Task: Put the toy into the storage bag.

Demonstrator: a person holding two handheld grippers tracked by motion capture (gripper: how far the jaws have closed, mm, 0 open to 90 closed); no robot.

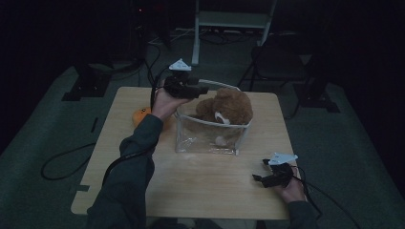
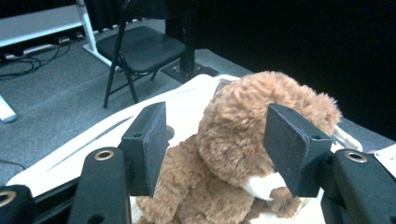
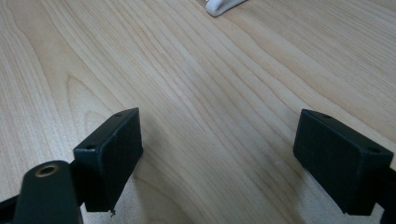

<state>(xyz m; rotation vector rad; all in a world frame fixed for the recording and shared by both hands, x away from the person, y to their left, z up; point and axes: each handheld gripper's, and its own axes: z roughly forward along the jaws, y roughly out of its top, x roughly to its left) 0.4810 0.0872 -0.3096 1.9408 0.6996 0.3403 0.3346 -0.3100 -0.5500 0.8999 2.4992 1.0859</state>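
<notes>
A brown teddy bear (image 1: 228, 107) sits in a clear pouch with white trim (image 1: 207, 138) at the middle of the wooden table (image 1: 200, 186), its head above the rim. My left gripper (image 1: 200, 89) hovers at the pouch's back left, just beside the bear. In the left gripper view its jaws stand open, with the bear (image 2: 252, 126) showing between and beyond them, and the left gripper (image 2: 215, 149) holds nothing. My right gripper (image 1: 262, 177) rests low near the table's front right, open over bare wood (image 3: 219, 158). A white corner of the pouch (image 3: 223, 5) lies ahead of it.
An orange object (image 1: 140, 114) lies on the table to the left of the pouch, partly behind my left arm. Beyond the far edge are a black folding chair (image 2: 140, 46), stand bases and floor cables. Bare wood stretches across the table's front.
</notes>
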